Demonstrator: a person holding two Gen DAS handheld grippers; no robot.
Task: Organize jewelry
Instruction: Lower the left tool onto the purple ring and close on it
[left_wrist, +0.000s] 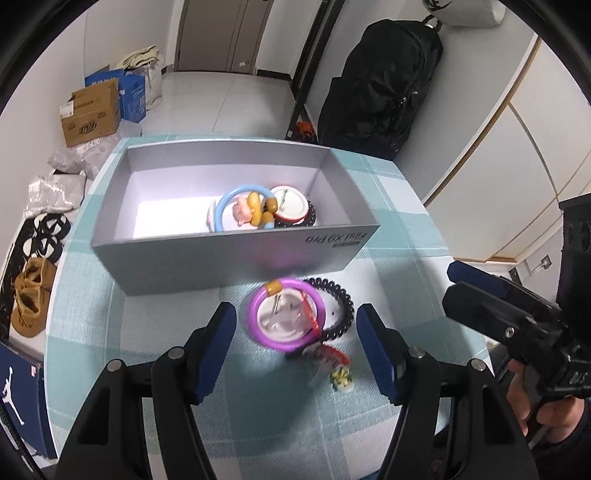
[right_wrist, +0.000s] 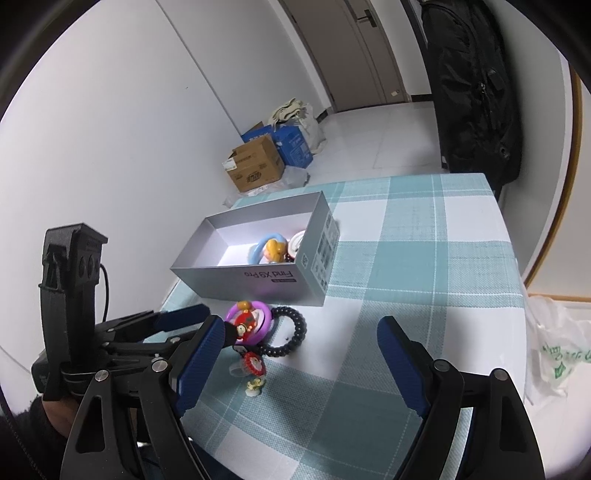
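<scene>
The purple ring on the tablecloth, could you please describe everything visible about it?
The purple ring is a glossy, plastic-looking hoop with an amber bead at its top. It lies on the checked tablecloth just in front of the grey box, encircling a round badge and overlapping a black beaded bracelet. The left gripper straddles it, not touching.

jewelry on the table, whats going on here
A person is sorting trinkets into a silver box on a checked tablecloth, with a handheld gripper in each hand. The box already holds a blue ring, a round badge and a few other pieces. The left gripper, jaws open, straddles the purple ring beside a black bead bracelet in front of the box, not yet gripping it. The right gripper hangs open, holding nothing.
</scene>
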